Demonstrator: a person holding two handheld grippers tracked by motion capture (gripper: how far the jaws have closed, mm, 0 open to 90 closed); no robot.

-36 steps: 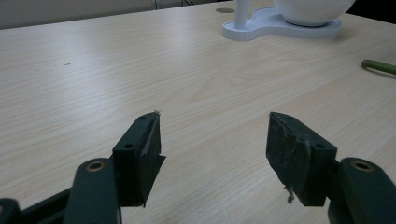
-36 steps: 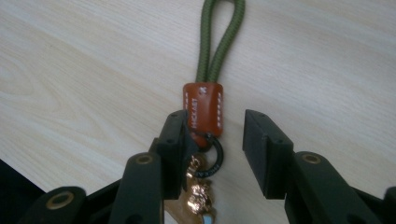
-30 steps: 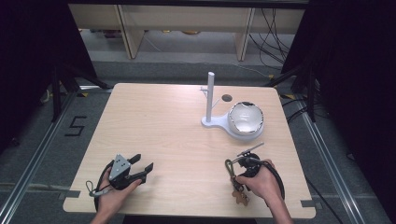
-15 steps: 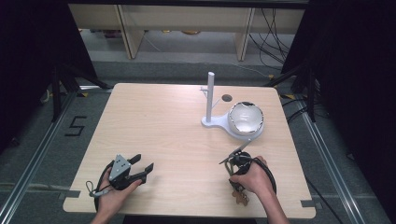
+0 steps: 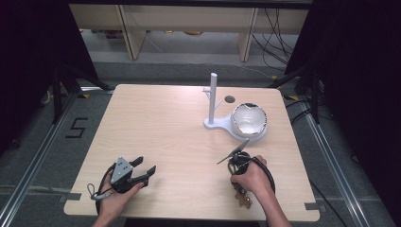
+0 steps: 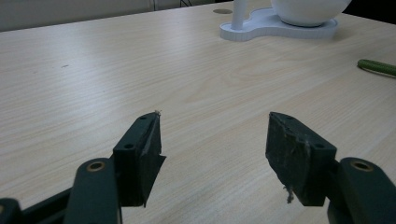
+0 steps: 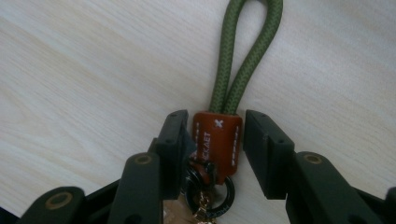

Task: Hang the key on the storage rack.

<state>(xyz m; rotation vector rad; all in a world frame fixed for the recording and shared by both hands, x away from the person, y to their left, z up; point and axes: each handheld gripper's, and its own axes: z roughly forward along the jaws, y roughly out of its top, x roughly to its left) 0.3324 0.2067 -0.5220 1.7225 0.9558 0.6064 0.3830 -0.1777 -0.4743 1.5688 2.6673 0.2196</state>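
Early stage: right gripper point(image 7: 215, 140) sits w/ jaws around the keychain's point(image 7: 218, 140) brown tab, prob. not fully clamped yet, near table's point(image 5: 165, 123) front edge, left gripper point(image 6: 212, 144) open & idle, so lift and hang on white stand point(image 5: 213, 97) remain.

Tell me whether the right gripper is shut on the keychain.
Not clearly shut. The right gripper has its fingers on either side of the keychain's brown tag, but a narrow gap shows beside the right-hand finger, so contact cannot be confirmed.
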